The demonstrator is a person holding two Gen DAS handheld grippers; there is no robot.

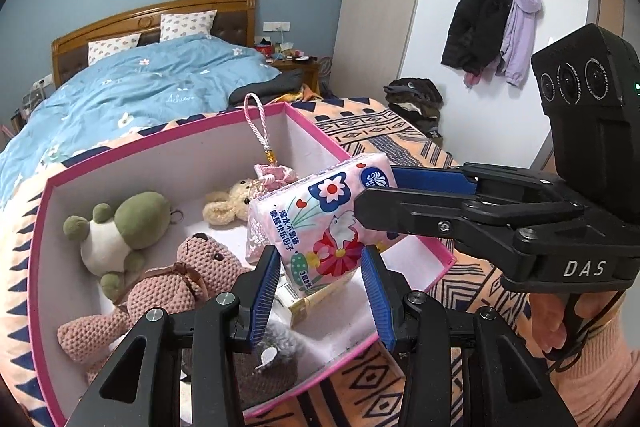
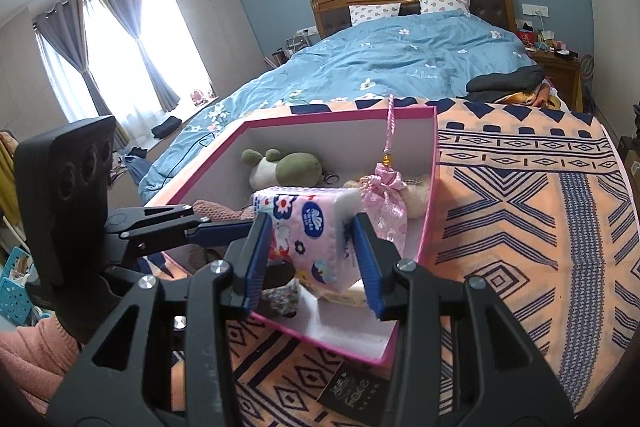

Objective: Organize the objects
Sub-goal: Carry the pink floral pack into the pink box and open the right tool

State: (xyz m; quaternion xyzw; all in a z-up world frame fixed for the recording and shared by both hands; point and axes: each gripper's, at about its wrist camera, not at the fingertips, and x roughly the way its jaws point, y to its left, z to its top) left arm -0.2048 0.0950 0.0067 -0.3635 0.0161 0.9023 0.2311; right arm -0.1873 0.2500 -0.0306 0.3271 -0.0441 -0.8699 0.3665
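Observation:
A pink flower-printed tissue pack (image 1: 320,223) (image 2: 308,231) hangs tilted over the pink-rimmed box (image 1: 160,135) (image 2: 336,117). My left gripper (image 1: 322,287) (image 2: 240,219) is shut on its near end. My right gripper (image 1: 378,189) (image 2: 314,263) comes in from the right and is shut on its other end. Inside the box lie a green frog plush (image 1: 132,223) (image 2: 292,167), a brown crochet bear (image 1: 192,279), a cream bunny (image 1: 228,205) and a pink satin pouch (image 1: 274,179) (image 2: 384,203) whose cord stands upright. A small yellowish carton (image 1: 304,301) sits under the pack.
The box rests on an orange patterned blanket (image 2: 520,227) at the foot of a bed with a blue duvet (image 1: 140,87). A black packet (image 2: 352,387) lies on the blanket just outside the box. Coats (image 1: 492,23) hang on the right wall. A hand in a pink sleeve (image 1: 592,347) holds the right gripper.

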